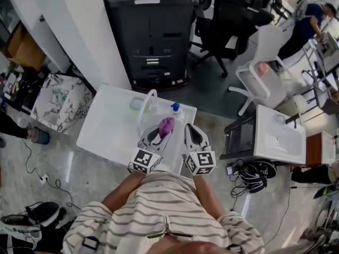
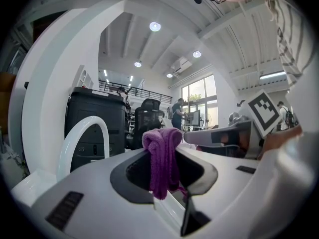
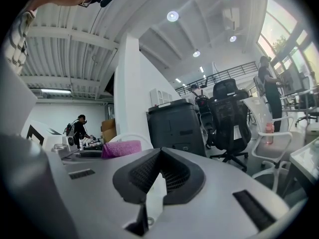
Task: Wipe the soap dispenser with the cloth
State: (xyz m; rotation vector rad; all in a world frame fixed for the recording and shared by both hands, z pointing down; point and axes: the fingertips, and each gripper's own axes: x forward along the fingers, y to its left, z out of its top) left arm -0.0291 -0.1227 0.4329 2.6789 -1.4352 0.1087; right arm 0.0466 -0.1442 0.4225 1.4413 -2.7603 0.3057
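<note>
Fingers of my left gripper (image 1: 162, 133) are clamped on the purple cloth (image 1: 167, 124), which bunches up past their tips. Those of my right gripper (image 1: 189, 127) are pressed together with nothing between them. The soap dispenser (image 1: 175, 109), blue pump on top, stands on the white worktop (image 1: 103, 128) just ahead of both, slightly right of the left fingers and left of the right ones. The cloth hand is nearer, so I judge a short forward reach, angled right, meets the bottle.

Purple cloth (image 2: 160, 171) is hanging bunched in the left tongs (image 2: 163, 151); blue-topped soap dispenser (image 1: 175, 109) is standing upright on the white surface (image 1: 106, 126).
</note>
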